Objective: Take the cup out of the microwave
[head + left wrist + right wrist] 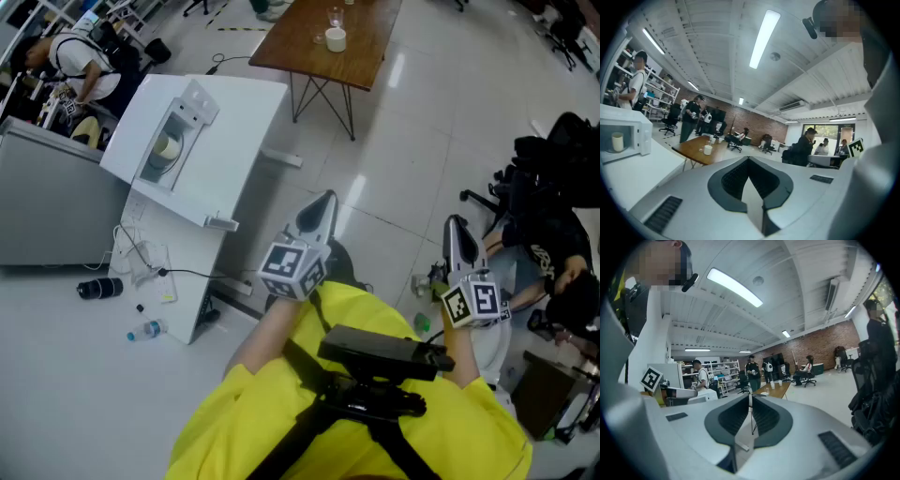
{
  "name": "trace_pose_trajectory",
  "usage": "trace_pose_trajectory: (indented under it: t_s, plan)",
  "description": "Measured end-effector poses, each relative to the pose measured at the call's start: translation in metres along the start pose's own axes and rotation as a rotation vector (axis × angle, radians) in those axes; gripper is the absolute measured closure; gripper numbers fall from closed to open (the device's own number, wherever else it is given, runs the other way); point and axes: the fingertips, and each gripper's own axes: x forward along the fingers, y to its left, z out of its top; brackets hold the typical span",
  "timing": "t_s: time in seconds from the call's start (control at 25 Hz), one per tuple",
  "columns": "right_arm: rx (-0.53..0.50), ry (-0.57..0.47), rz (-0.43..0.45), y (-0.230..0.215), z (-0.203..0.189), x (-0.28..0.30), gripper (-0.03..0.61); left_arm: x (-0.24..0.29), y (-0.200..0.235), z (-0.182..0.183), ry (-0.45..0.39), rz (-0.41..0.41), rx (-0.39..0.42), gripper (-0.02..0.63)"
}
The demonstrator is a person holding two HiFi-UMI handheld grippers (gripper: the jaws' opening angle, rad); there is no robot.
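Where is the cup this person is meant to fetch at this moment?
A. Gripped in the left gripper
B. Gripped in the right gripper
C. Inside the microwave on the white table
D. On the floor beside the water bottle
C: the cup stands inside the microwave on the white table, while the left gripper and the right gripper are both shut, empty, and well away from it.

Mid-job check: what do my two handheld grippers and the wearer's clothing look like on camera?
Both the left gripper and right gripper have pale grey, tapering shells with dark grey ribbed pads inside. Each carries a white cube printed with black square markers. The person wears a bright yellow top crossed by black straps holding a black box.
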Motion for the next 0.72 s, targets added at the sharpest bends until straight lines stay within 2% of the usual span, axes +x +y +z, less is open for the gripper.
trace_pose_trajectory:
  t_s: [0.16, 0.36, 0.56, 0.72]
  plan:
    - [-0.010, 0.011, 0.044, 0.014, -0.003, 0.059, 0.552, -0.004, 0.070, 0.005, -0.009, 0.093, -0.012, 0.614]
    - [-0.046, 0.058, 0.172, 0.053, -0.002, 0.190, 0.552, -0.001, 0.181, 0.018, -0.053, 0.251, -0.070, 0.614]
    - [-0.086, 0.098, 0.334, 0.120, 0.018, 0.328, 0.552, 0.004, 0.284, 0.052, -0.080, 0.366, -0.125, 0.614]
    - [-0.119, 0.133, 0.460, 0.184, 0.027, 0.417, 0.552, -0.018, 0.359, 0.066, -0.125, 0.507, -0.204, 0.614]
